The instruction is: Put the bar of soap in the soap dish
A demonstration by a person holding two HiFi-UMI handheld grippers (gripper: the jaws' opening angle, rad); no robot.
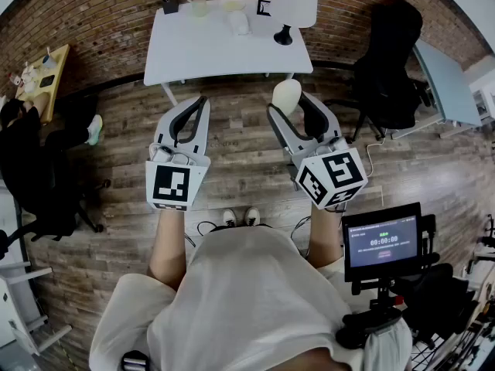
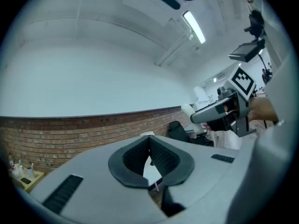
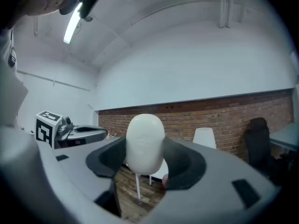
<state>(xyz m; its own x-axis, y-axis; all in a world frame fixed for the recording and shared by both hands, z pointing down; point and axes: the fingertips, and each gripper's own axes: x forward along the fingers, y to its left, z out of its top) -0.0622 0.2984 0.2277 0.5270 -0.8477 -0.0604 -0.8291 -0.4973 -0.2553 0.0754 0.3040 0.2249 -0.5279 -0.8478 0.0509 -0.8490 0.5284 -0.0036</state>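
Note:
A cream oval bar of soap (image 1: pixel 286 97) stands upright between the pads of my right gripper (image 1: pixel 288 105), which is shut on it and held level above the wooden floor. In the right gripper view the soap (image 3: pixel 145 143) fills the gap between the black pads (image 3: pixel 184 164). My left gripper (image 1: pixel 203 101) hangs beside it at the same height, jaws shut with nothing in them; its pads (image 2: pixel 161 155) meet at the tip. The white table (image 1: pixel 193 56) stands well ahead of both. A shallow pale dish (image 1: pixel 231 5) lies near its far edge.
On the table stand a white lamp (image 1: pixel 292 6), a cup (image 1: pixel 199 7) and a small white object (image 1: pixel 240 23). A black office chair (image 1: pixel 390 60) is to the right, a screen on a stand (image 1: pixel 383 242) near right, a seated person (image 1: pixel 23 161) far left.

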